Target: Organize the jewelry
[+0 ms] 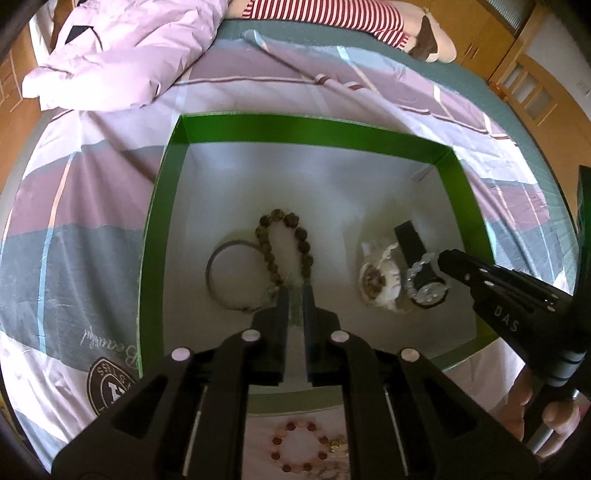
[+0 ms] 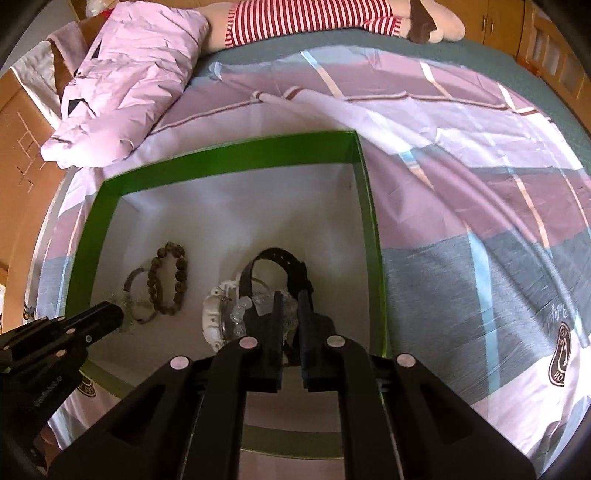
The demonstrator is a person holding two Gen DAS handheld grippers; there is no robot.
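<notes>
Spread across a bed (image 1: pixel 110 206), a sheet of pink, grey and mauve blocks fills both views, with a crumpled lilac quilt (image 1: pixel 122 51) at the upper left and a soft toy in red-and-white stripes (image 1: pixel 332 18) along the top edge. Wooden cupboards (image 1: pixel 524 74) stand at the upper right of the left wrist view.

At the centre of the bed lies a shallow open box with green walls (image 1: pixel 306 127) and a white floor. On that floor, left of centre in the left wrist view, a brown bead bracelet (image 1: pixel 284 251) rests beside and partly over a thin grey bangle (image 1: pixel 221 273). Right of centre sit a white watch (image 1: pixel 380 284) and a black watch (image 1: pixel 424 280), close together, with a clear crystal bracelet (image 1: pixel 415 271) lying against the black one.

The left hand-held gripper (image 1: pixel 295 291) reaches down into the box at the bracelet's near end, its jaws drawn almost together; something thin shows between them, but what it is cannot be told. The right hand-held gripper (image 2: pixel 290 301) has its jaws drawn in too, with clear beads and the black watch strap right at its tips; whether they are pinched cannot be told.

Below the box, at the bottom of the left wrist view, a ring of reddish-brown beads (image 1: pixel 299 446) lies on the sheet
</notes>
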